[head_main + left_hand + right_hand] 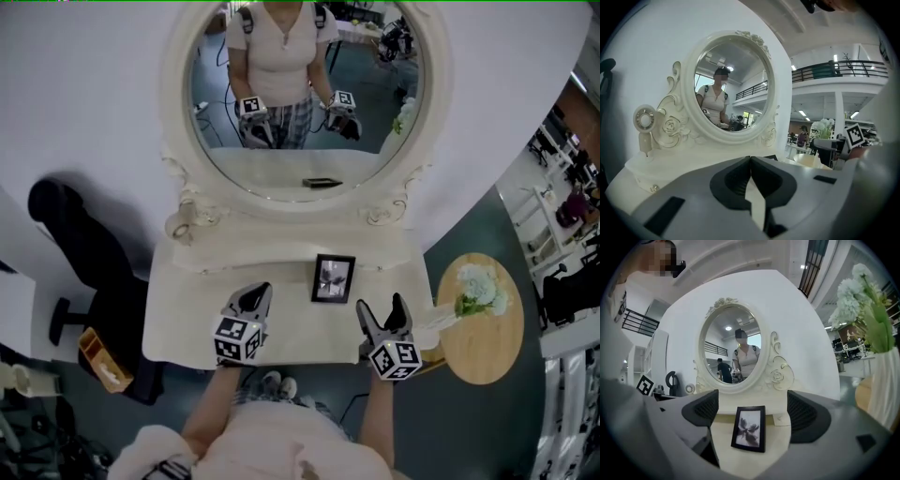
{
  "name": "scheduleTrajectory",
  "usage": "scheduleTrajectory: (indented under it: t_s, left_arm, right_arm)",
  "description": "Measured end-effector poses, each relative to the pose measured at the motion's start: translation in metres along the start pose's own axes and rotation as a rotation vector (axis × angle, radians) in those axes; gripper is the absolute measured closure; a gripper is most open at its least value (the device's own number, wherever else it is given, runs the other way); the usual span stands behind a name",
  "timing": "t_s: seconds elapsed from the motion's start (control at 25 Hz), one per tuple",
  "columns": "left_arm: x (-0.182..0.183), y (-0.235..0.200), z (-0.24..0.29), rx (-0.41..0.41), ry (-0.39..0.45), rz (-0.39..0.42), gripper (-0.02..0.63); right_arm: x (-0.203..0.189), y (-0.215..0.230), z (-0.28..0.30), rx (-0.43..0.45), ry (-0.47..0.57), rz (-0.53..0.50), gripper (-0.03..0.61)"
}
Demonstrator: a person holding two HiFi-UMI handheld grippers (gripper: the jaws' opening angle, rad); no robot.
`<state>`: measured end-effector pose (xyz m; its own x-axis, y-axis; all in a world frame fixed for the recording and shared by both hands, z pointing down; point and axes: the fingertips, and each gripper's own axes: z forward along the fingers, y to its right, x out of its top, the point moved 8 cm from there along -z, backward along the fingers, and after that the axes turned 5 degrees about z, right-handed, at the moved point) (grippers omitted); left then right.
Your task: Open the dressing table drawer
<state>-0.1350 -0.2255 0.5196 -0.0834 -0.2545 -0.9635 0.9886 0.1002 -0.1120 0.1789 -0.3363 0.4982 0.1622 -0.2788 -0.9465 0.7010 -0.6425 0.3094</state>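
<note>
The white dressing table (187,309) stands below me with its oval mirror (300,141) behind it. Its front face is hidden under the tabletop edge in the head view, so no large drawer shows. A small knob (655,188) sits on the low tier under the mirror. My left gripper (255,294) hovers over the near left of the tabletop, its jaws shut and empty (751,159). My right gripper (382,311) hovers over the near right, open and empty, and the right gripper view looks between its fingers at a black photo frame (749,428).
The photo frame (333,278) stands upright mid-table. A round wooden side table (492,352) with a vase of white flowers (476,289) is close on the right. A black chair (80,244) and a small wooden box (98,358) are on the left.
</note>
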Motion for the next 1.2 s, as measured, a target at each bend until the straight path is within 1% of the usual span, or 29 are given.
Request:
scheduleTrajectory:
  t_s: [0.16, 0.36, 0.64, 0.68, 0.8, 0.92, 1.04, 1.2]
  left_arm:
    - [0.001, -0.006, 0.023, -0.007, -0.016, -0.008, 0.586]
    - [-0.007, -0.006, 0.053, -0.029, -0.059, -0.010, 0.586]
    - [-0.027, -0.002, 0.090, -0.053, -0.098, -0.008, 0.586]
    - [-0.030, -0.003, 0.095, -0.054, -0.102, -0.010, 0.586]
    - [-0.040, -0.002, 0.105, -0.058, -0.115, -0.018, 0.586]
    - [-0.048, 0.001, 0.109, -0.069, -0.130, -0.024, 0.586]
    - [-0.053, 0.003, 0.112, -0.078, -0.139, -0.026, 0.586]
    - [-0.056, 0.005, 0.114, -0.087, -0.145, -0.033, 0.586]
  right_arm:
    - [0.000, 0.018, 0.014, -0.029, -0.030, -0.002, 0.126]
    - [-0.009, 0.049, 0.030, -0.073, -0.098, -0.008, 0.127]
    - [-0.043, 0.093, 0.060, -0.124, -0.203, 0.018, 0.140]
    - [-0.047, 0.098, 0.067, -0.131, -0.216, 0.019, 0.149]
    - [-0.058, 0.113, 0.082, -0.159, -0.267, 0.017, 0.209]
    - [-0.068, 0.127, 0.092, -0.185, -0.322, 0.025, 0.235]
    - [-0.076, 0.137, 0.103, -0.212, -0.366, 0.014, 0.296]
    - [-0.084, 0.146, 0.117, -0.237, -0.408, 0.018, 0.336]
